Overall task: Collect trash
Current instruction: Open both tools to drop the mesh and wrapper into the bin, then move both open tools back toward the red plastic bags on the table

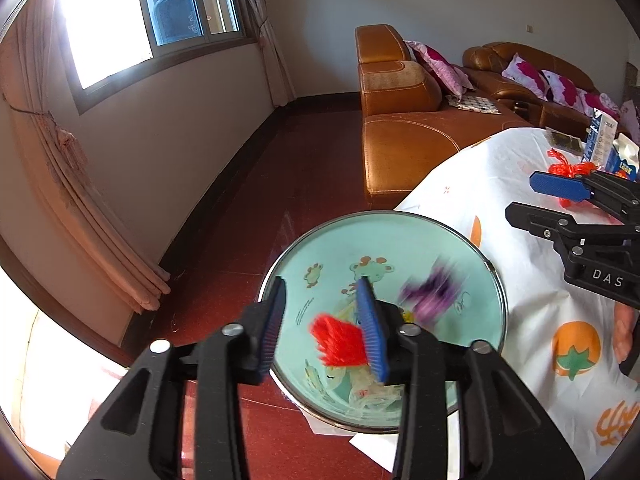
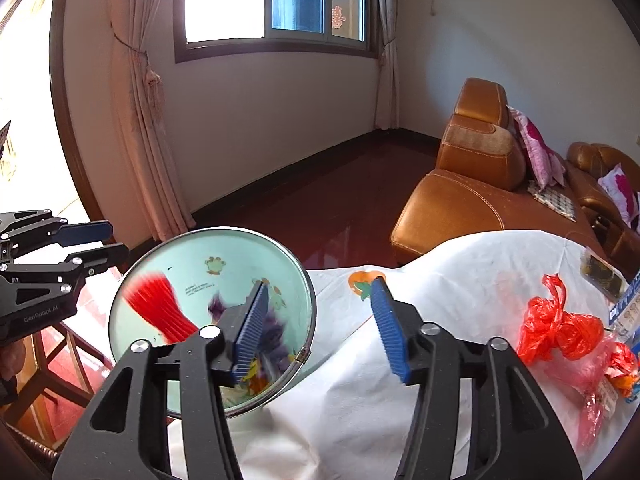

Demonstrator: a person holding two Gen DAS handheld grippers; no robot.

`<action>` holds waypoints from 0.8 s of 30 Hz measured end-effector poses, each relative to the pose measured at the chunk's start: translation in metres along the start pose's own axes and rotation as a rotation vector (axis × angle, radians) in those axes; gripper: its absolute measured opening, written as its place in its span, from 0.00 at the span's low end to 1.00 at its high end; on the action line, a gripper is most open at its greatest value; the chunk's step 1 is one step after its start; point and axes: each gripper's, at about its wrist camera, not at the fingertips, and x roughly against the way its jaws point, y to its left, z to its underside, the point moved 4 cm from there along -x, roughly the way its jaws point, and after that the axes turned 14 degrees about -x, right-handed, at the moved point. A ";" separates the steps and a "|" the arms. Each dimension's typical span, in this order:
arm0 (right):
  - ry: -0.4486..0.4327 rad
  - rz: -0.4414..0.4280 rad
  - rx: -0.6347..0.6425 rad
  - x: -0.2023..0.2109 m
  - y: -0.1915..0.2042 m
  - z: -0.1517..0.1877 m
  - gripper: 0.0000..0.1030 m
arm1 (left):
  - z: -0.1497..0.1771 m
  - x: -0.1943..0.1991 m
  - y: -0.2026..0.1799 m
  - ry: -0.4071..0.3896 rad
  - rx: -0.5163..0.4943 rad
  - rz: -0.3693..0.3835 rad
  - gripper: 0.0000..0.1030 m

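Blurred red scrap [image 1: 340, 342] and purple scrap [image 1: 432, 294] smear inside the bin [image 1: 460, 236] beside the table [image 1: 500, 168], my left gripper [image 1: 324, 326] spread empty above it, my right gripper [image 2: 320, 328] wide apart over the table.

Home living rm, tan leather sofa [image 1: 404, 136] w/ pillows [image 1: 524, 74], curtained window [image 2: 276, 4], cloth-covered table [image 2: 440, 280]
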 end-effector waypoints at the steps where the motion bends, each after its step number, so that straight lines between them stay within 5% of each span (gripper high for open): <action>1: 0.000 0.003 -0.002 0.000 -0.001 0.001 0.53 | 0.000 -0.001 -0.001 0.001 -0.003 -0.002 0.43; 11: -0.015 0.098 -0.019 0.031 -0.032 0.008 0.58 | -0.002 -0.005 -0.017 0.015 -0.024 0.022 0.48; 24: -0.105 0.469 -0.386 0.150 -0.235 0.053 0.61 | -0.068 -0.012 -0.119 -0.055 -0.157 0.139 0.52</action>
